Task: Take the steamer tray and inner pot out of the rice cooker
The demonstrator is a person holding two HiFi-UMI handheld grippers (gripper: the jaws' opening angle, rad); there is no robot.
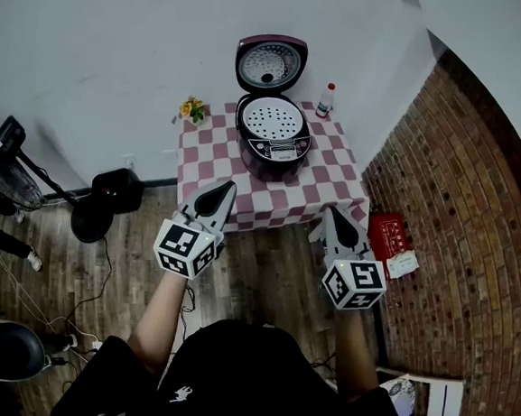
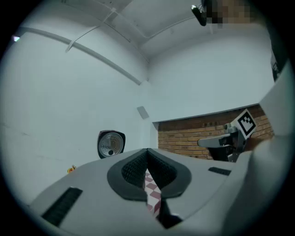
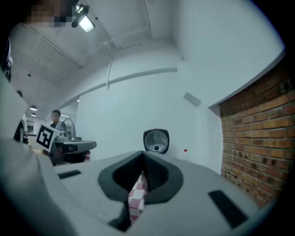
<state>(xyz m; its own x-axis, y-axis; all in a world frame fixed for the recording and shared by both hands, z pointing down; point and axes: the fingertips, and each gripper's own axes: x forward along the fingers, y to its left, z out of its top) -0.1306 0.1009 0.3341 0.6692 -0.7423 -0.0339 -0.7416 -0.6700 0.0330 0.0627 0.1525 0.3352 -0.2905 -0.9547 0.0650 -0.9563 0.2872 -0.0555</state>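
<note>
On the tabletop: the rice cooker stands on checked cloth, its lid tipped up and back toward the wall.
Steamer tray: seated in the cooker's mouth, perforated face up.
Inner pot: not visible; presumably under the tray.
Left gripper: held level, short of the tabletop's near edge and well apart from the cooker. Its fingers are pressed together on nothing, with only a sliver of checked cloth showing past them.
Right gripper: likewise level and short of the edge. Its fingers are closed and empty.
Step in hand: by my reading, the approach; neither tray nor pot has been lifted.
Doing it well: spread the fingers before arriving, and come in over the cooker's near rim. Pinch the tray's edge on opposite sides, then raise it straight and level so it clears the pot.
Watch for: the bottle and the flowers, which stand near the cooker on either side.
</note>
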